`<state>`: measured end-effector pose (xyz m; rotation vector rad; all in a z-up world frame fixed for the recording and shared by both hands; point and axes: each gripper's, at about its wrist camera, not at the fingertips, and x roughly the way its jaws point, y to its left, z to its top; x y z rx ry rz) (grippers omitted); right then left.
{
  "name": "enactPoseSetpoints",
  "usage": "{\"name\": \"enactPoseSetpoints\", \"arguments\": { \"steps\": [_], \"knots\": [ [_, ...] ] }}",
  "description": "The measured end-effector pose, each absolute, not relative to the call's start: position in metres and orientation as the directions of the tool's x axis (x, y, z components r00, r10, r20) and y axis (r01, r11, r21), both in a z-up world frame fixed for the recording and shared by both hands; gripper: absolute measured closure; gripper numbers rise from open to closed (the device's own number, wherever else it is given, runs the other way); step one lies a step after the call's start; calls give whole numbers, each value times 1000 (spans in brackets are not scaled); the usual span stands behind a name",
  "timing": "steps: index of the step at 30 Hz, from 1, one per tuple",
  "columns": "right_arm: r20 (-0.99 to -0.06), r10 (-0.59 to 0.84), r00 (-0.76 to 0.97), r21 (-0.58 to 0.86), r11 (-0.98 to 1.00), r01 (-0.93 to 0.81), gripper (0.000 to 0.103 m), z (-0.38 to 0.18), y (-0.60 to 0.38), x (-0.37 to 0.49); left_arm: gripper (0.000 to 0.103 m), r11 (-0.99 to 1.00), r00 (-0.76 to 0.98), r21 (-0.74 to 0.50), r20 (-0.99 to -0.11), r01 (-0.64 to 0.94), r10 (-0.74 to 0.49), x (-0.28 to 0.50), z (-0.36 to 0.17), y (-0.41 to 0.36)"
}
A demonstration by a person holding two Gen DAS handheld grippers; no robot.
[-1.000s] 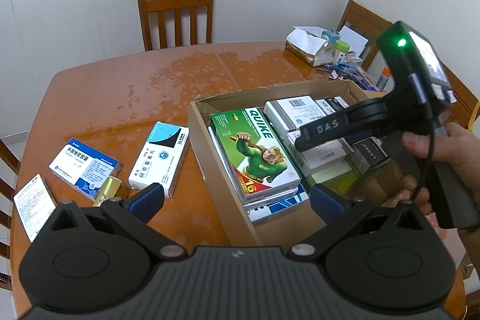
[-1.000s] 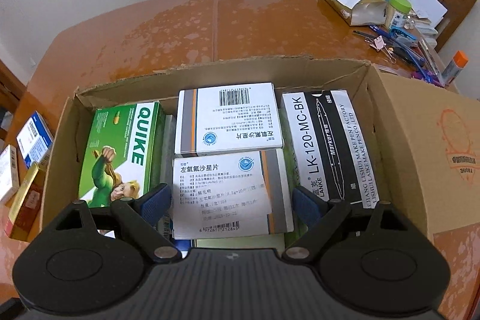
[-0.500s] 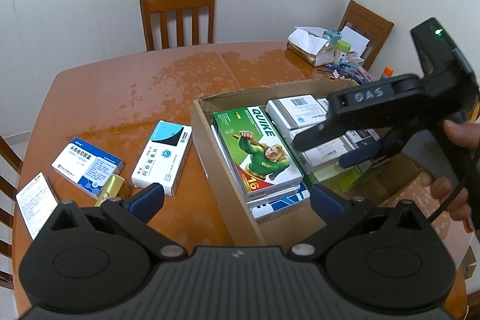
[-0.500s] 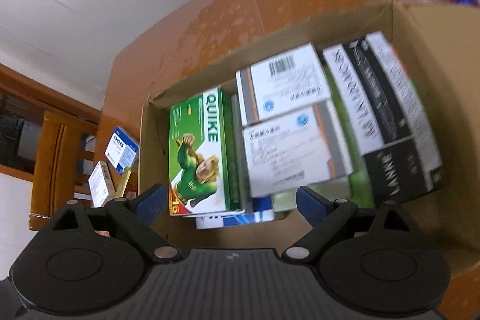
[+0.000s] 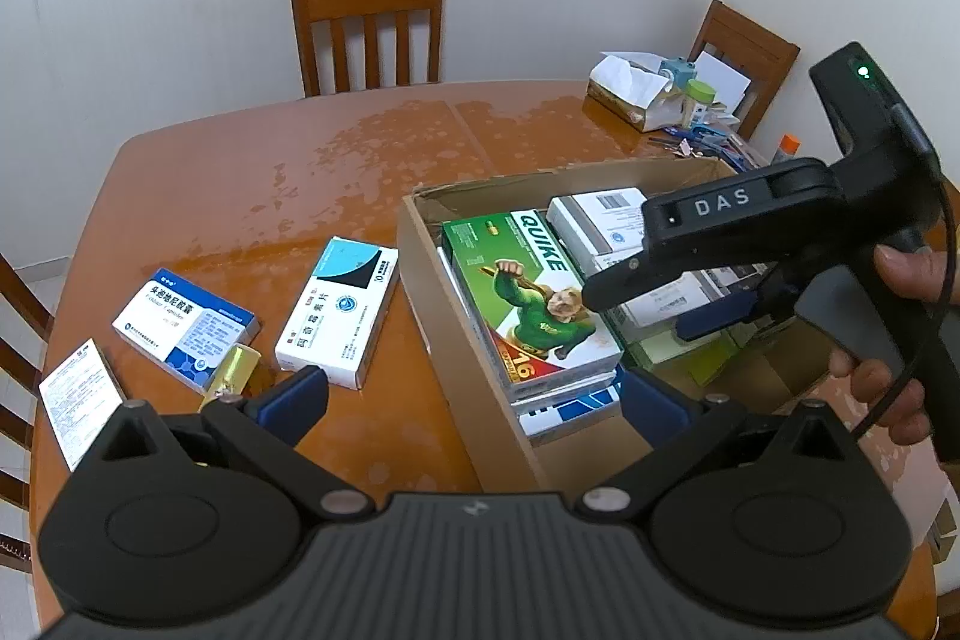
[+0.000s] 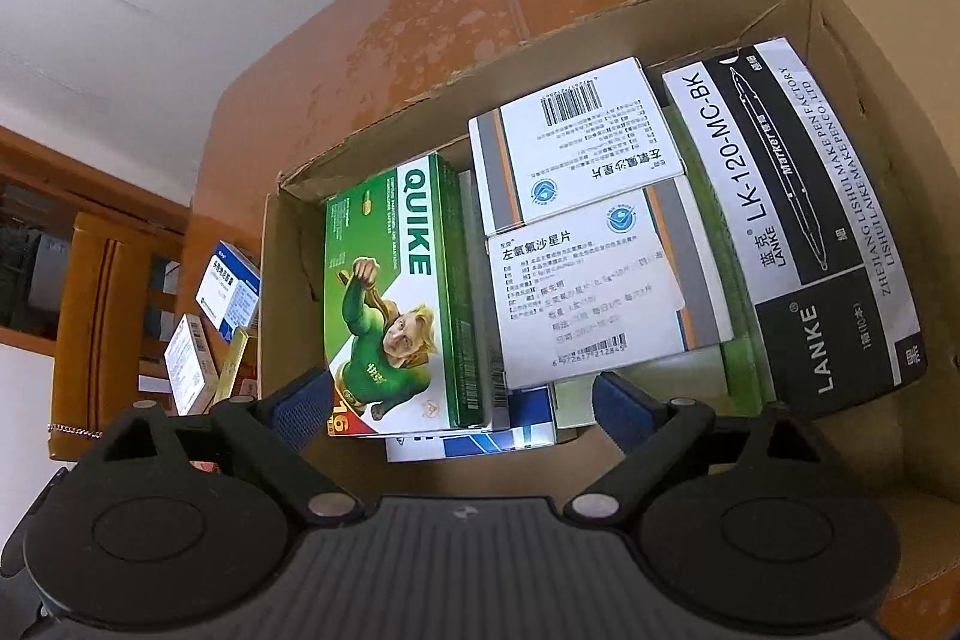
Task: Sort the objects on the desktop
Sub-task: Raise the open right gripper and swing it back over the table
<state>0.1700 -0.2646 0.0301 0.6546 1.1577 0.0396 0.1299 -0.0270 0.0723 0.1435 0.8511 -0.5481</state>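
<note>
The right gripper (image 6: pixel 459 403), fingers spread and gripping nothing, is hovering over the cardboard box (image 6: pixel 288 280). The green QUIKE carton (image 6: pixel 390 292) is lying at eleven o'clock from the fingers, its long axis running away from them. The left gripper (image 5: pixel 471 400), fingers also spread, is waiting above the surface (image 5: pixel 240 196).

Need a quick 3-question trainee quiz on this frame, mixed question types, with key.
1. True or false: the green QUIKE box lies inside the cardboard box.
2. Which is open over the cardboard box? A) left gripper B) right gripper
3. Fill in: the black LANKE marker box lies against the cardboard box's ____ wall, as the right wrist view shows it.

Key: 1 true. 2 B. 3 right.
</note>
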Motion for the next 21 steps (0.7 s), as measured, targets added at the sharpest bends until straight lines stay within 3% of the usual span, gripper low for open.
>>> {"name": "enactPoseSetpoints", "arguments": {
  "steps": [7,21],
  "knots": [
    [-824,320,469,475,839,263,7,47,-263,160,0,870,571,-44,-738,491,-360,133,71,-17],
    [-802,309,511,442,883,158,7,79,-231,146,0,955,686,84,-714,284,-141,167,57,64]
  ]
}}
